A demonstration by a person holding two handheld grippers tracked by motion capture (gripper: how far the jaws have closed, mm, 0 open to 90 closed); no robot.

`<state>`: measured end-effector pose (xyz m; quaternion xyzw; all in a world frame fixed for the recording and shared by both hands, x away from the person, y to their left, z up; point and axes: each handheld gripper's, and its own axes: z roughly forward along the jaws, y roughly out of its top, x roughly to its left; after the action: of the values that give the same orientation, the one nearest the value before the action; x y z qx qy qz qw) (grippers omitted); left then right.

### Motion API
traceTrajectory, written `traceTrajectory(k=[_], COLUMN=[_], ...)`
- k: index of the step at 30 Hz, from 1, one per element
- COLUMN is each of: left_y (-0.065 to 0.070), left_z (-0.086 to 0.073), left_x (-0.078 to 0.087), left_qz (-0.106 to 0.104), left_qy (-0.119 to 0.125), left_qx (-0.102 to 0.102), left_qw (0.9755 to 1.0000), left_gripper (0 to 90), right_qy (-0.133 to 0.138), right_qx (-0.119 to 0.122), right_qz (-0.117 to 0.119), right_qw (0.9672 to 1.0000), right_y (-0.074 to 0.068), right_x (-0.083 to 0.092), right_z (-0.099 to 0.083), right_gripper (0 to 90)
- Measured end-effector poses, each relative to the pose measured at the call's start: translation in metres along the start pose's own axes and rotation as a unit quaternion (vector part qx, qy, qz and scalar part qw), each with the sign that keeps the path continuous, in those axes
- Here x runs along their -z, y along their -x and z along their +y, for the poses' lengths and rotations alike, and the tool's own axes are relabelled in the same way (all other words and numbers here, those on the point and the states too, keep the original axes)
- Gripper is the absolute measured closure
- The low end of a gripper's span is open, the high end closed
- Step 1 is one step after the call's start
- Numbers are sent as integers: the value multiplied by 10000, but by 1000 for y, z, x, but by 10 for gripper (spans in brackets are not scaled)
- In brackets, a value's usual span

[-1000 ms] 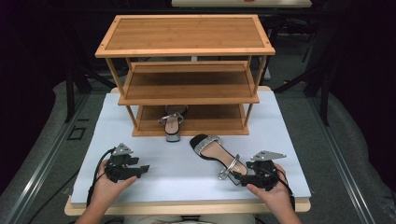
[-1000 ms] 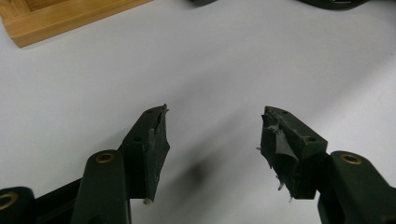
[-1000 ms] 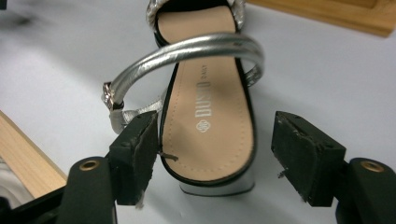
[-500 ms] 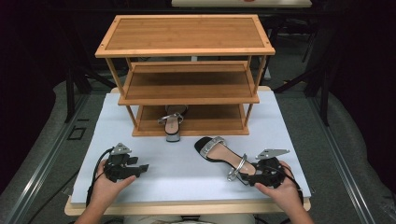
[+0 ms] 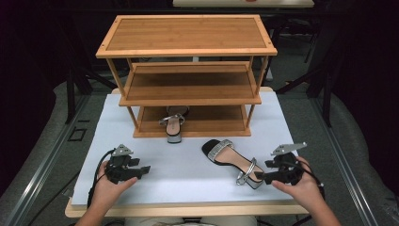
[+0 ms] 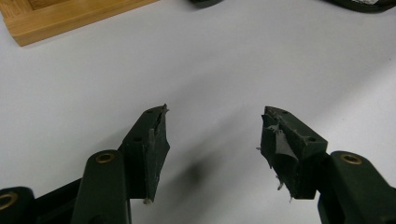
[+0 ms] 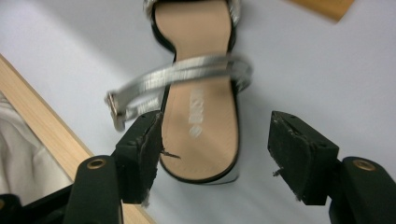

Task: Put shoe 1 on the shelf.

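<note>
From the high view, my right gripper [image 5: 267, 173] sits at the heel of the loose sandal [image 5: 231, 162], which lies flat on the white counter [image 5: 188, 165] in front of the bamboo shoe rack [image 5: 188, 84]; its partner sandal [image 5: 173, 123] pokes out of the bottom shelf. My left gripper [image 5: 141, 170] rests on the counter, apart from both.

In the left gripper view, my jaws are wide apart with nothing between them, their pads frayed.

In the right gripper view, the jaws have just been opening and straddle the tan insole's heel, one pad alongside its edge, the other clear. Metallic silver straps, black rim. I judge a grasp is next: close squarely on the heel.
</note>
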<state>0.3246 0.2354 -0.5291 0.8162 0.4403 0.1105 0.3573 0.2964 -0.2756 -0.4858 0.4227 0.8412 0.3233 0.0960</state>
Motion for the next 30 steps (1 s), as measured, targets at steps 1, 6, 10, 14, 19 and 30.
traceTrajectory(k=[1, 6, 10, 14, 19, 30], left_y=[0, 0, -1, -3, -4, -3], left_z=[0, 0, -1, -3, -2, -3], left_x=[-1, 0, -1, -1, 0, -3], left_qz=[-1, -36, -45, -46, -67, -54], left_qy=[8, -6, -10, -12, 4, -50], left_qx=[38, 11, 18, 58, 53, 78], left_qw=[10000, 10000, 10000, 10000, 10000, 9999], left_gripper=[409, 408, 408, 407, 406, 405], right_qy=[-66, -782, -1564, -2343, -2760, -3196], right_qx=[30, 378, 578, 586, 572, 545], right_qz=[5, -239, -247, -300, -275, -139], right_qw=[10000, 9959, 9857, 9699, 9591, 9459], right_y=[0, -15, -25, -26, -24, -18], right_x=[5, 9, -13, -43, -71, -97], right_z=[10, 68, 100, 110, 110, 102], right_gripper=[346, 345, 327, 314, 313, 375])
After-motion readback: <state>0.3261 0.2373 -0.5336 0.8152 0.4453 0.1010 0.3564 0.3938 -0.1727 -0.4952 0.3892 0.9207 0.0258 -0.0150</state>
